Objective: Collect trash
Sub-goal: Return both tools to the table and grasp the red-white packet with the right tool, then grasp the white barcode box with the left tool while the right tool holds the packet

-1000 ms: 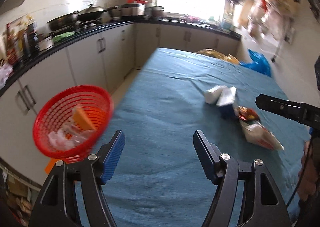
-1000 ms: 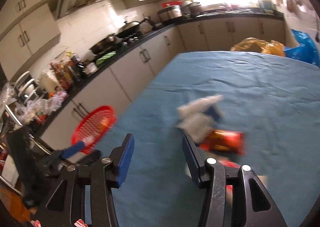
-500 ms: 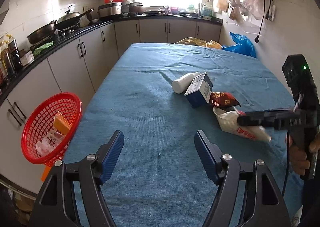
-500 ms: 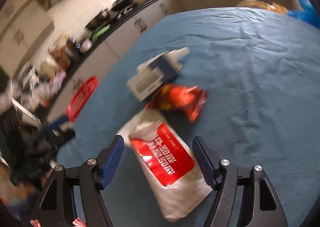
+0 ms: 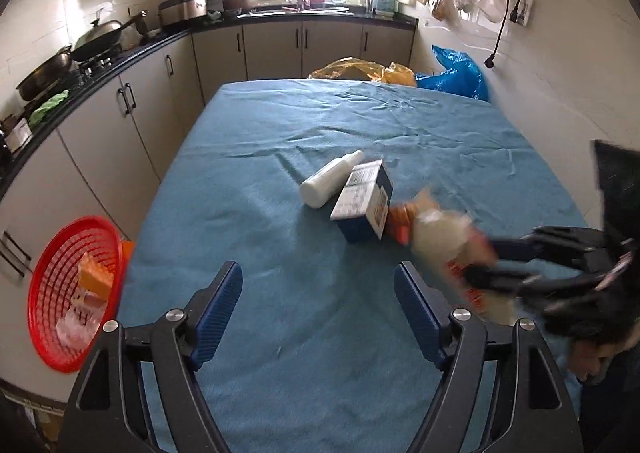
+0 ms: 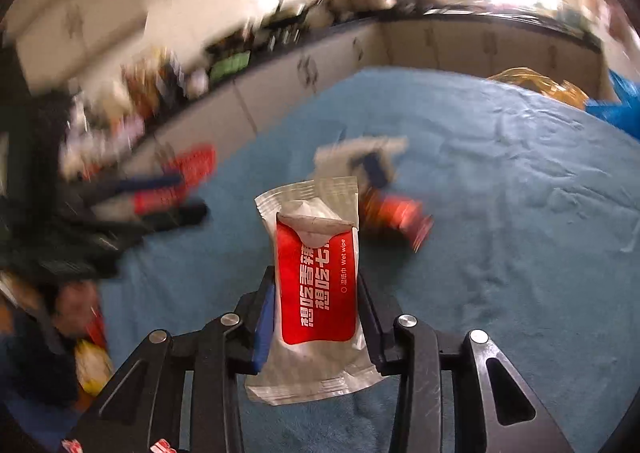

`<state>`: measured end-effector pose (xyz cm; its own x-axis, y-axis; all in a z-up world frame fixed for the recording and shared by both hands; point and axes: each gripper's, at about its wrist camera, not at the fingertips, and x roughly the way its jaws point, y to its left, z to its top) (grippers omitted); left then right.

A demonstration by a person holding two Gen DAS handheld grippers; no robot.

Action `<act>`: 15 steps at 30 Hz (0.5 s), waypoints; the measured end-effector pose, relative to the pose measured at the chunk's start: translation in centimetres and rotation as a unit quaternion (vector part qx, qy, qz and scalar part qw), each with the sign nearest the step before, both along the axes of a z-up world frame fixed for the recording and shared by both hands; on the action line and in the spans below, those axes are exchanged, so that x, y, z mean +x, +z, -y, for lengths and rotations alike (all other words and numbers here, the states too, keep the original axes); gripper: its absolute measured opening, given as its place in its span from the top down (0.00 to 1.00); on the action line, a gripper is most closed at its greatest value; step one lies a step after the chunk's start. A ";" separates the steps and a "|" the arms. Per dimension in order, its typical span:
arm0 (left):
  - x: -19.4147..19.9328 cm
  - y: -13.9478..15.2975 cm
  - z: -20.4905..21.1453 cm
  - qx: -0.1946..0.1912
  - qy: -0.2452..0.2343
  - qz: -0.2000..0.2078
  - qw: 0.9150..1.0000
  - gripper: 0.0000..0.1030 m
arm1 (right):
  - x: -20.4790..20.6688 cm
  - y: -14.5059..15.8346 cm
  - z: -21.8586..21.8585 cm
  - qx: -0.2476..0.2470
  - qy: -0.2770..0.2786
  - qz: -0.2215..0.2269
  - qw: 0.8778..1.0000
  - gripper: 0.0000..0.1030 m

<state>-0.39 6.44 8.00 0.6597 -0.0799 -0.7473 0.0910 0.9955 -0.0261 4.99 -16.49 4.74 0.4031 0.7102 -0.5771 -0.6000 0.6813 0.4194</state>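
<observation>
A silver and red wet wipe packet (image 6: pixel 316 253) stands between the pads of my right gripper (image 6: pixel 316 281), whose jaws are closing and press on both its sides. In the left wrist view the same packet (image 5: pixel 440 237) shows blurred in the right gripper (image 5: pixel 492 269), above the blue cloth. My left gripper (image 5: pixel 318 273) hovers over the near part of the table, its jaws opening with nothing between them. A white bottle (image 5: pixel 330 183), a blue and white box (image 5: pixel 362 209) and a red snack wrapper (image 5: pixel 400 215) lie together mid-table. The red basket (image 5: pixel 80 219) with some trash hangs at the table's left edge.
The blue-clothed table (image 5: pixel 320 125) fills the middle. Kitchen cabinets and a counter with pans (image 5: pixel 96 37) run along the left and far walls. A yellow bag (image 5: pixel 360 69) and a blue bag (image 5: pixel 456 77) sit beyond the far edge. A person's hand (image 5: pixel 592 357) holds the right gripper.
The right gripper's jaws have closed onto the wet wipe packet that lay between them. The left gripper's view has swung from the basket toward the table's middle.
</observation>
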 end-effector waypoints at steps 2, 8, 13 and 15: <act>1.3 -0.3 0.4 0.003 0.002 -0.007 1.000 0.25 | 0.5 0.4 1.9 0.039 -0.030 -0.005 0.999 0.60; 5.7 -1.9 2.4 0.014 -0.006 -0.035 0.999 0.27 | 1.9 0.2 4.6 0.090 -0.087 -0.039 0.991 0.60; 8.9 -3.4 2.9 0.000 -0.012 -0.074 0.997 0.52 | 1.9 0.5 4.6 0.103 -0.092 -0.039 0.990 0.60; 9.6 -4.0 3.1 -0.001 -0.015 -0.084 0.996 0.52 | 1.7 0.5 4.5 0.103 -0.090 -0.037 0.990 0.60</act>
